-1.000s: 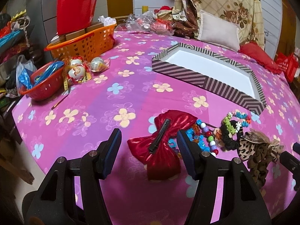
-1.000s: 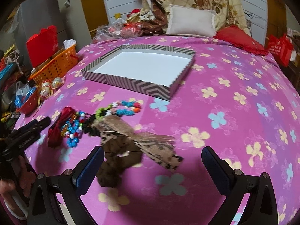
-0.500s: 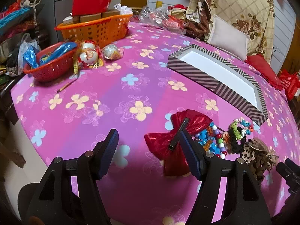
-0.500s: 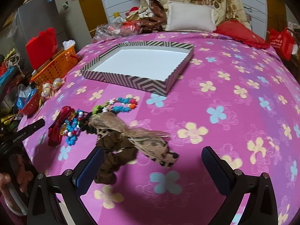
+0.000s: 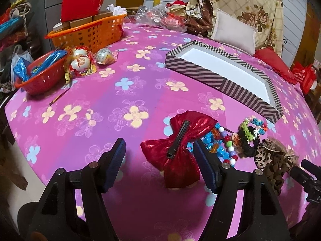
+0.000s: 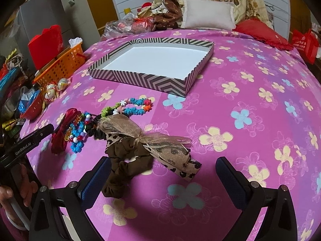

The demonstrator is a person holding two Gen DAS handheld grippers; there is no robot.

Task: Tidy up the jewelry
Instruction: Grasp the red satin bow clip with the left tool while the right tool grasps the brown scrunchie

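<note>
A shiny red bow hair clip point(image 5: 178, 144) lies on the pink flowered cloth, partly between the fingers of my open left gripper point(image 5: 160, 160). Right of it lie a beaded bracelet point(image 5: 222, 146), a colourful flower bracelet point(image 5: 253, 126), a black scrunchie point(image 5: 245, 142) and a leopard-print bow point(image 5: 272, 156). In the right wrist view the leopard bow point(image 6: 152, 146) and a brown scrunchie point(image 6: 124, 164) lie just ahead of my open, empty right gripper point(image 6: 162, 178). The empty striped box point(image 6: 154, 80) stands beyond; it also shows in the left wrist view point(image 5: 220, 78).
An orange basket point(image 5: 88, 32) and a red basket point(image 5: 40, 76) stand at the far left with round ornaments point(image 5: 82, 64). Pillows point(image 6: 208, 14) and clutter line the back. The cloth edge drops off near both grippers.
My left gripper has swung back toward the red bow, which now sits between its fingers again. My right gripper has drawn slightly closer to the leopard bow. No item has moved.
</note>
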